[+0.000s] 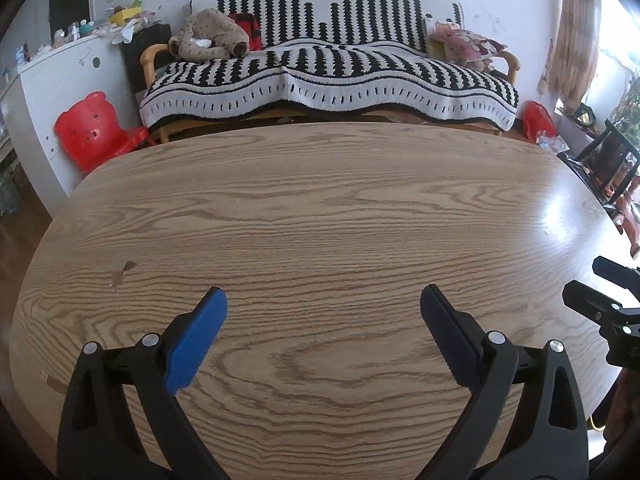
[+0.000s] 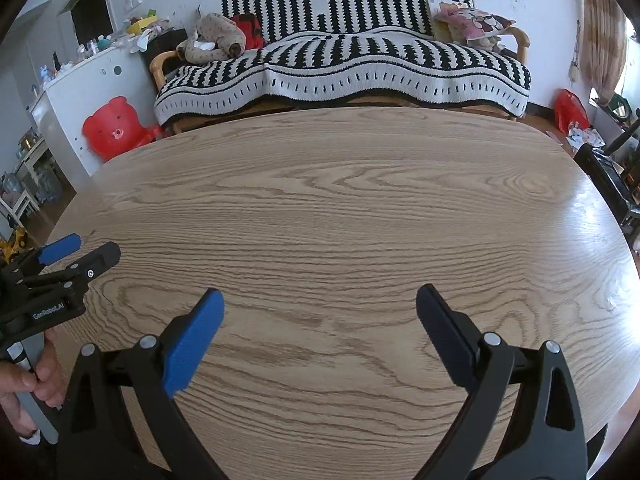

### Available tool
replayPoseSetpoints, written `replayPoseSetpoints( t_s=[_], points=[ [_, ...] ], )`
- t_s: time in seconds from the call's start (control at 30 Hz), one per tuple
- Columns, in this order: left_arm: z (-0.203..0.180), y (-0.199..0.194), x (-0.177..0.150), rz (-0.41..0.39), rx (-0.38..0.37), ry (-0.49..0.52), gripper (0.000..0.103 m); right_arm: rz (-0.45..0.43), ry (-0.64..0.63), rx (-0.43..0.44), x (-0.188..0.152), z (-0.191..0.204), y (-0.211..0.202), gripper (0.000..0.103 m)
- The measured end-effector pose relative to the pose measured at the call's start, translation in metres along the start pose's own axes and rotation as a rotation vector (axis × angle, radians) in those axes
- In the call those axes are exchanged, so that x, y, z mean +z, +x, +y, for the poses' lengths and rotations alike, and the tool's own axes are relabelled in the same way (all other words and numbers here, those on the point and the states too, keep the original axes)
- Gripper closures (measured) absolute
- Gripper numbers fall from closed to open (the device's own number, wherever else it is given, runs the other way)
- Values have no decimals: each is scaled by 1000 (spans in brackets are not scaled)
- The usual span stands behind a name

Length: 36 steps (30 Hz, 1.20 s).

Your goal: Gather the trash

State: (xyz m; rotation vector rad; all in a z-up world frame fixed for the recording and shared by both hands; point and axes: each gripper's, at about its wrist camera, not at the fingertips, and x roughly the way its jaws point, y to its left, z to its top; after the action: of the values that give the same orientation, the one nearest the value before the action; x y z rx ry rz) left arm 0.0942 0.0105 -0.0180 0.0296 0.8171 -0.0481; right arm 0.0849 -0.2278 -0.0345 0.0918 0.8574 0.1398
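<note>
My left gripper [image 1: 324, 300] hovers open over the near part of a wooden table [image 1: 320, 200], nothing between its blue-padded fingers. My right gripper [image 2: 320, 300] is open as well, also above the table's near side with an empty gap. In the left wrist view the right gripper [image 1: 588, 284] shows at the right edge; in the right wrist view the left gripper [image 2: 80, 248] shows at the left edge, held by a hand [image 2: 32, 380]. I see no trash on the tabletop in either view.
Beyond the table's far edge stands a sofa [image 1: 328, 76] under a black-and-white striped cover, with clothes and a cushion on it. A red bear-faced child's chair [image 1: 92, 128] sits left of it by a white cabinet [image 1: 60, 80]. Dark furniture [image 1: 608, 160] stands at the right.
</note>
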Motion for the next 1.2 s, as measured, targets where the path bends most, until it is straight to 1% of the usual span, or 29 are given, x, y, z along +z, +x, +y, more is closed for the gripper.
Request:
replayPoseSetpoints(
  t_s=[0.5, 1.2],
  points=[
    [-8, -2, -1, -1, 4, 14, 9, -10, -4, -11, -6, -10, -12, 10],
    [-11, -2, -1, 0, 3, 19, 9, -9, -7, -12, -8, -11, -14, 10]
  ],
)
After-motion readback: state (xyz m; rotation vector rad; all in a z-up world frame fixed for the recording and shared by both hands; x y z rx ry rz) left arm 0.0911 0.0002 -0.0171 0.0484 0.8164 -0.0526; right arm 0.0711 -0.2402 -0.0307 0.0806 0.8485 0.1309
